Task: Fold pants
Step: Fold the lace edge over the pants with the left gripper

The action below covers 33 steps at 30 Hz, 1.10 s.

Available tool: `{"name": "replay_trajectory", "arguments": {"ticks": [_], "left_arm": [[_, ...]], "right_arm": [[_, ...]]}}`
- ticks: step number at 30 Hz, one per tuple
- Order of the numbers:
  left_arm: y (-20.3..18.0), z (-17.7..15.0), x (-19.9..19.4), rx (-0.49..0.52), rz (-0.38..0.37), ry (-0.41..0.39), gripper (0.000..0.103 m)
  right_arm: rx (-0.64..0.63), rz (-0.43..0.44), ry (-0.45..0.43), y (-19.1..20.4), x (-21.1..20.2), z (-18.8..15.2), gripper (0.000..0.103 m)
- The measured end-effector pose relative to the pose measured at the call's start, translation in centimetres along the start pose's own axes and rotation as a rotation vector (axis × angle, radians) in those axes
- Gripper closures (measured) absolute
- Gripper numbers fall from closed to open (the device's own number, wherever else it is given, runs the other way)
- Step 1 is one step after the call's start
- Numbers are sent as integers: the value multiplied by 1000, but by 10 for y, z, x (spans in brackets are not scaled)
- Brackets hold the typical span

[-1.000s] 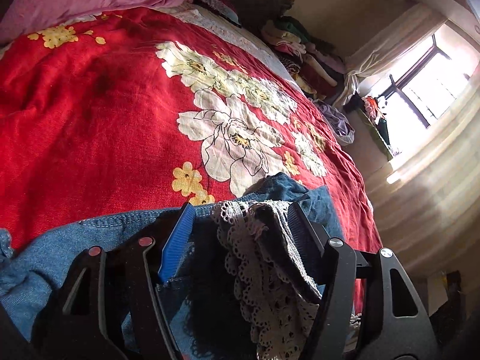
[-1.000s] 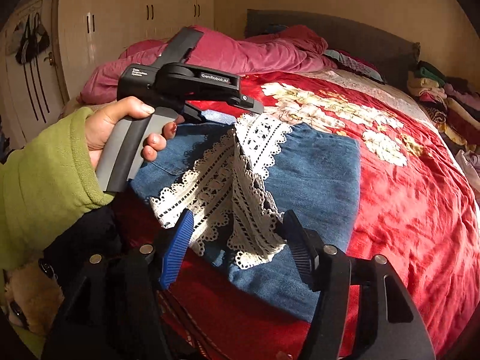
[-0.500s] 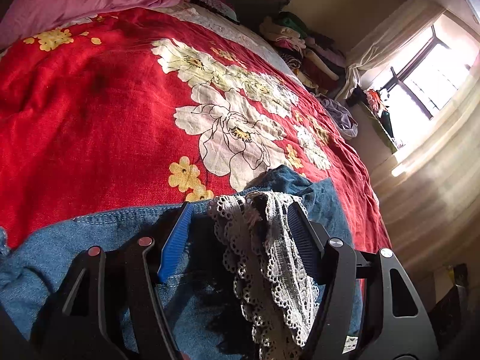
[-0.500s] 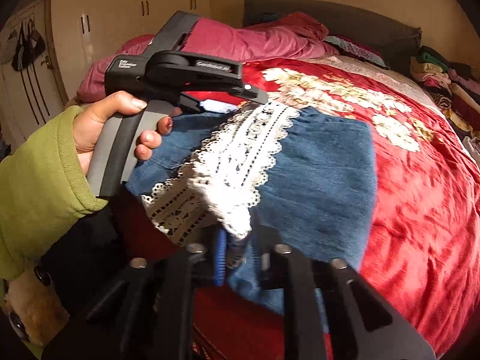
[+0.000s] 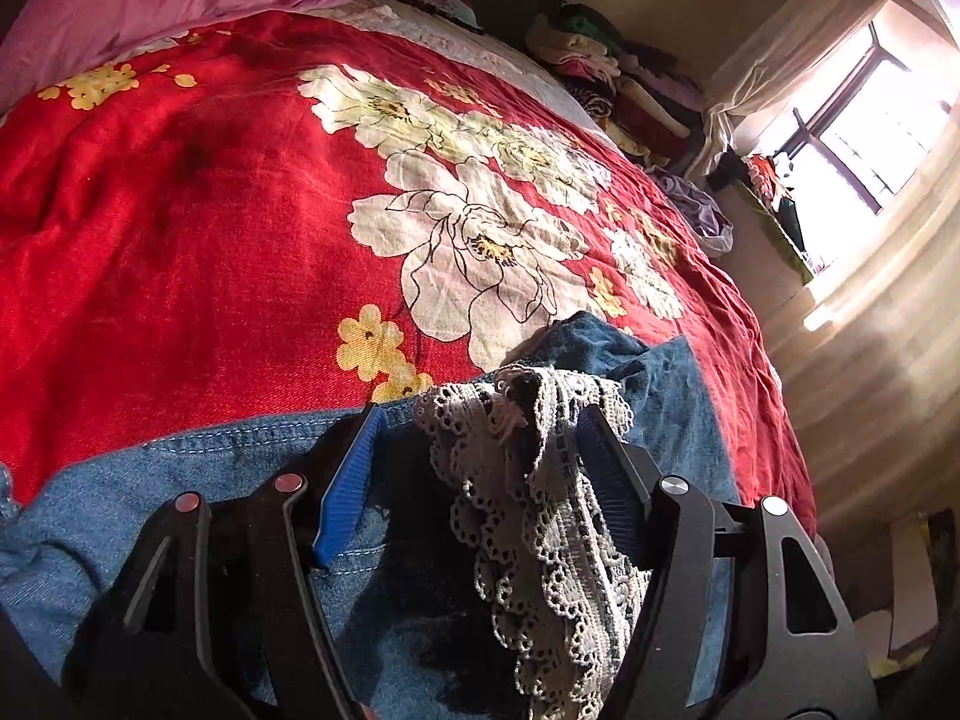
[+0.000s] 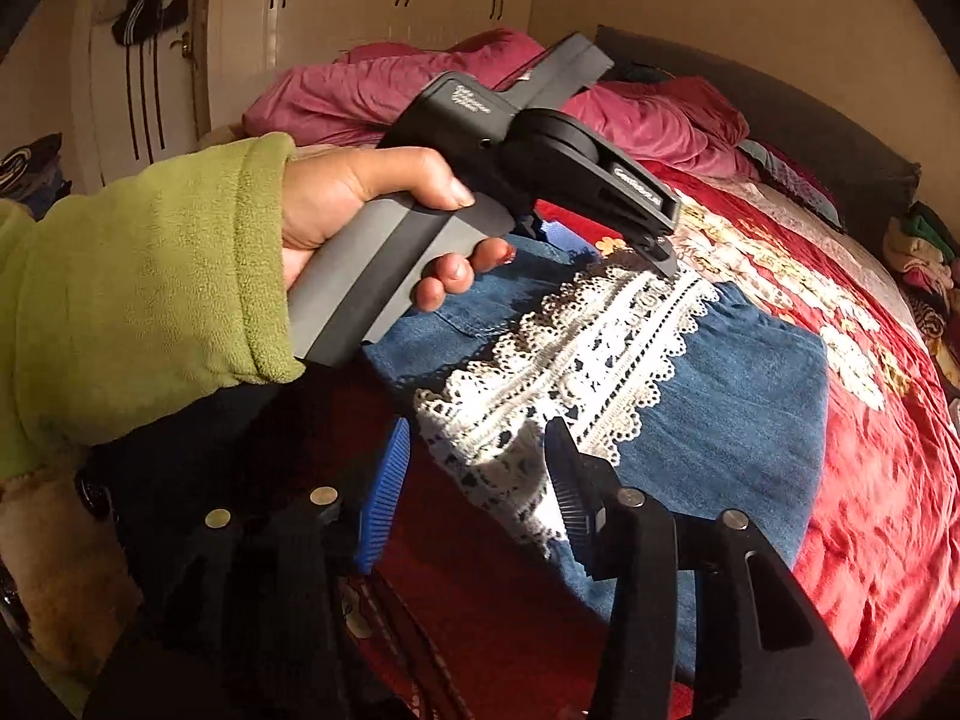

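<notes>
Black-and-blue right gripper (image 6: 474,474), lower centre of frame: jaws now opening after pinching the lace trim (image 6: 570,360) half a second ago, lace lying between them unpressed. Fold seemingly being laid. Left gripper (image 5: 480,456): spread, lace draping against one finger. Denim pants (image 6: 732,420) lying mid-frame on red floral bedspread (image 6: 870,480). Pink duvet (image 6: 384,90) bunching upper left; nothing obstructing.

Blue denim pants (image 6: 720,420), white lace trim (image 6: 576,360); red floral bedspread (image 5: 180,240).
</notes>
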State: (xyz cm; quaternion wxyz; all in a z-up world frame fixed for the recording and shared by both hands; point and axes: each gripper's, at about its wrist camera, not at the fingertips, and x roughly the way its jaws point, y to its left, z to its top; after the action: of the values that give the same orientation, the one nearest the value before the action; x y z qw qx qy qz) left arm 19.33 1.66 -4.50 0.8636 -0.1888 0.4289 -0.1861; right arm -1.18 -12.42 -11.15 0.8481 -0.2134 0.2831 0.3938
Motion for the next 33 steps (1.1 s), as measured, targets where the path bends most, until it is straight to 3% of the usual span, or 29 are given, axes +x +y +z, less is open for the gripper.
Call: {"name": "replay_trajectory", "arguments": {"ticks": [3, 4, 5, 6, 10, 15, 21, 28, 33], "left_arm": [[-4, 3, 5, 14, 30, 20, 46], [-7, 3, 7, 24, 48, 23, 54], [-10, 3, 9, 36, 54, 28, 63], [-12, 3, 10, 42, 45, 34, 79], [-23, 7, 12, 69, 66, 34, 89], [-23, 22, -9, 57, -8, -30, 91], [-2, 20, 12, -7, -10, 11, 90], [4, 11, 9, -2, -6, -10, 79], [4, 5, -24, 2, 9, -85, 72]], "right_arm": [[-37, -39, 37, 8, 18, 2, 57], [-38, -52, 49, 8, 23, 2, 58], [-22, -52, 51, 6, 25, 2, 69], [5, -37, 48, 1, 25, 3, 73], [97, 29, 20, -18, 16, 2, 82], [96, 47, -25, -23, 6, 17, 83], [45, 49, 28, -16, 31, 17, 82], [62, 85, 27, -16, 30, 11, 74], [131, 135, -16, -26, -8, 2, 61]]}}
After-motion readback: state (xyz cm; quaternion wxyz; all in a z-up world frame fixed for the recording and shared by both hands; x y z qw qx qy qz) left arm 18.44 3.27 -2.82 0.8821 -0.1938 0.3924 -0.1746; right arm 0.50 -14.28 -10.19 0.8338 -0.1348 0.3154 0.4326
